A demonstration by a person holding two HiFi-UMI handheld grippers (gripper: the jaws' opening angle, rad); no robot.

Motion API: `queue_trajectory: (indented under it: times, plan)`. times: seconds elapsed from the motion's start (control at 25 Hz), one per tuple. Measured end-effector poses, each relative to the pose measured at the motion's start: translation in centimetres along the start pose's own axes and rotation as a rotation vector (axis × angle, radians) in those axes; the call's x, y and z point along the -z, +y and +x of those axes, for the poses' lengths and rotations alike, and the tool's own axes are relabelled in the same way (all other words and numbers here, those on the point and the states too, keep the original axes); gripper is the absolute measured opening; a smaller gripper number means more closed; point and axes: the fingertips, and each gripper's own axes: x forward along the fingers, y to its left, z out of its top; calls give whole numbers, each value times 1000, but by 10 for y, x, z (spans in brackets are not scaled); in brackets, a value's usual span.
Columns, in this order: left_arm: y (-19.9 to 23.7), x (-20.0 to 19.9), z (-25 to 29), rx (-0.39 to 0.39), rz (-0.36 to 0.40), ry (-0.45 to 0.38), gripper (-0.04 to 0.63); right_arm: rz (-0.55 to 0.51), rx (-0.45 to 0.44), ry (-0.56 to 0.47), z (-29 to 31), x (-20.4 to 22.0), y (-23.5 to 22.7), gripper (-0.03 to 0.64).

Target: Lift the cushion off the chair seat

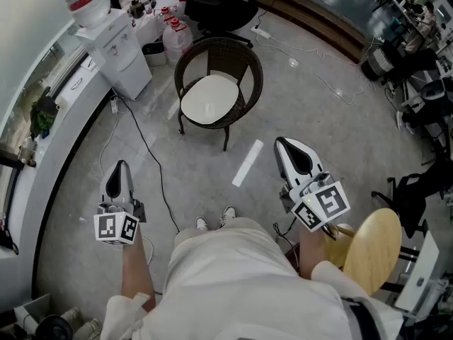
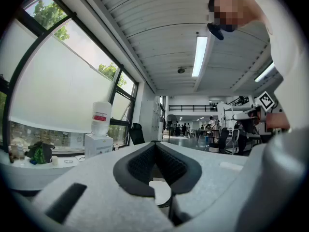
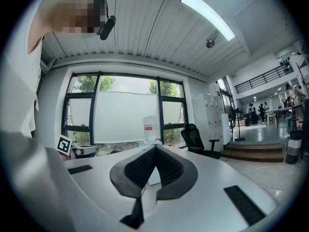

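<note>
The left gripper (image 1: 119, 176) is clenched on nothing and held level by the person's side, probably because the chair is well out of reach. Farther off, between both grippers, the white cushion (image 1: 209, 100) lies flat on the wicker chair (image 1: 252, 78), untouched. The right gripper (image 1: 294, 154) is likewise closed and empty, pointing forward.

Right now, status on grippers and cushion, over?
Both shut, empty: left gripper, right gripper. Cushion flat on wicker chair seat, untouched. White strip on floor ahead.
</note>
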Motion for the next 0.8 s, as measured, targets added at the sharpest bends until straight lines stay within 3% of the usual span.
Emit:
queue_trajectory:
  times: [0.36,0.68,0.8]
  plan:
    - [-12,-2,6,7,27,3,17,44,-32,-28,-3,3,-6,2]
    - [-29,-57,20,-55,63,-124,20,59,-34,-32,-6,5,-29,2]
    - [-33,-67,27,-40,26,-156,33,61,-35,-39,-6,5,-37,2]
